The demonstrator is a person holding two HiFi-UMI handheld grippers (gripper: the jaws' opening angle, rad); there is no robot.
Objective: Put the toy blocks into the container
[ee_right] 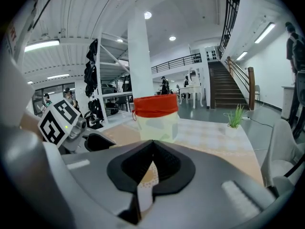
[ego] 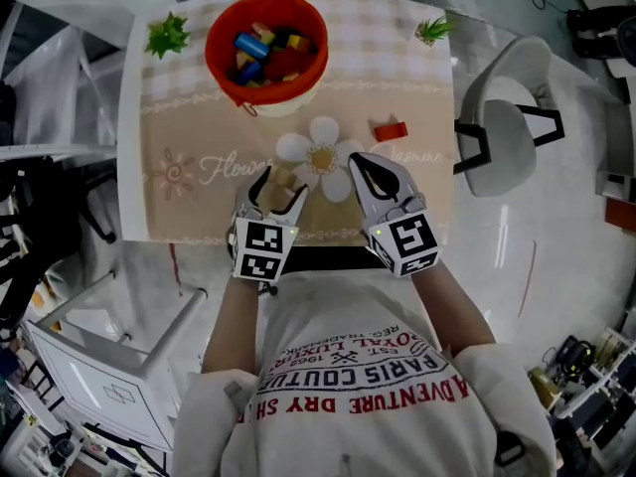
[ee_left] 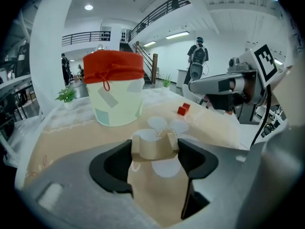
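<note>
tan arch block, red block, container part-filled

Open tablecloth ahead up to the container, red block off to the right

Bright, even light from ceiling lamps above me; shadows faint and soft. My two gripper views bow hard toward dark rims; nearest foreground reads blurred.
</note>
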